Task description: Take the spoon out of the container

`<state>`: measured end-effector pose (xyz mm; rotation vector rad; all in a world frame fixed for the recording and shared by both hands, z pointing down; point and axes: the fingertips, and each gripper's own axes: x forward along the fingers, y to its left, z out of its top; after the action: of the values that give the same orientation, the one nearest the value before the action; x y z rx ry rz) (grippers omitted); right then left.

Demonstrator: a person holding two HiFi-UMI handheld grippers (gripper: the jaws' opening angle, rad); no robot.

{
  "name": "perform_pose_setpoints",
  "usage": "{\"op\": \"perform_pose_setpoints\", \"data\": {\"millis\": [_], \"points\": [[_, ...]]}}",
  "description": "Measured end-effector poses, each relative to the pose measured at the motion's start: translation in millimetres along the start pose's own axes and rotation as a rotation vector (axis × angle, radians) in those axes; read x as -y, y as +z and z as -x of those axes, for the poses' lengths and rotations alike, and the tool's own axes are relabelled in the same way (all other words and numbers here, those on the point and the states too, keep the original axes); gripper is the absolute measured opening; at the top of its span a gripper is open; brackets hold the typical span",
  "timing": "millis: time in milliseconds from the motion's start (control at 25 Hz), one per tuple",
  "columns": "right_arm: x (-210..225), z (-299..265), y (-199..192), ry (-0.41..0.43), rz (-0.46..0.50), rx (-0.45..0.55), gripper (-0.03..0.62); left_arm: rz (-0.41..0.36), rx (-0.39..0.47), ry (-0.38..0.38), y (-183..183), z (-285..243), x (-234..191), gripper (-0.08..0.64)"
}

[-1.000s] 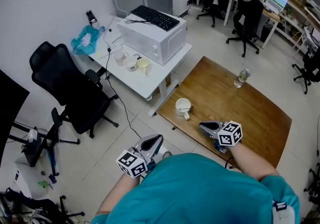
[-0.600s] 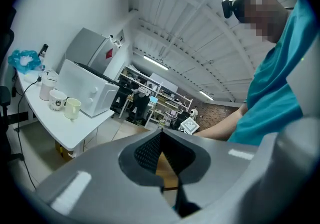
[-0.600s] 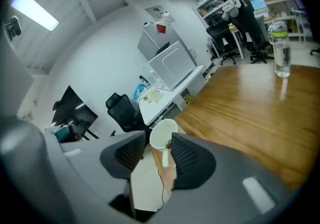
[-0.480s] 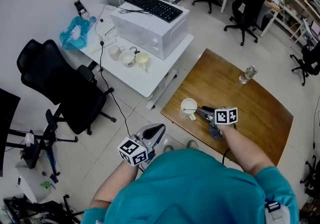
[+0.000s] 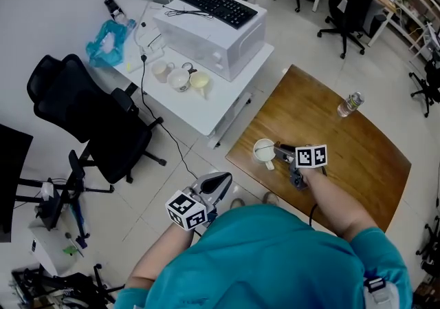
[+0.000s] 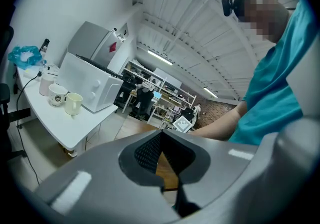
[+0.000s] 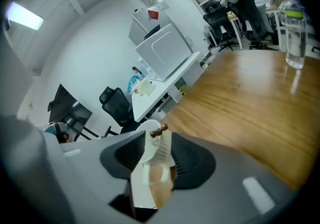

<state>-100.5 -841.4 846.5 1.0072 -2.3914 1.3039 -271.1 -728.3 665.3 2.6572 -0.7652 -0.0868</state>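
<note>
Floor (image 5: 158,184) under left gripper (image 5: 221,179), claw clenched on nothing in its own view. Right gripper (image 7: 157,153) spread wide astride white cup (image 7: 150,144) on wooden table (image 5: 357,149). Spoon (image 7: 159,129) inside cup, brown tip above rim: clear only in right gripper view, too small in head view.

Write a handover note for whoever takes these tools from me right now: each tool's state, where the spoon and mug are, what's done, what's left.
Left tool: shut, empty, held low beside the body, off the table.
Right tool: jaws apart, lined up on the white mug on the wooden table, gripping nothing.
Spoon: in the mug, handle end sticking up above the rim.
Done: right tool brought to the mug.
Left: close on the spoon handle and lift it out.
</note>
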Motion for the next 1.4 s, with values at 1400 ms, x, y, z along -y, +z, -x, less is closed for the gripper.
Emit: {"op": "perform_pose_setpoints", "data": {"millis": [1400], "points": [[-140.8, 124.8, 7.9, 0.204, 0.023, 0.307, 0.046, 0.052, 0.058, -0.192, 6.8, 31.2, 37.2, 0.002]]}}
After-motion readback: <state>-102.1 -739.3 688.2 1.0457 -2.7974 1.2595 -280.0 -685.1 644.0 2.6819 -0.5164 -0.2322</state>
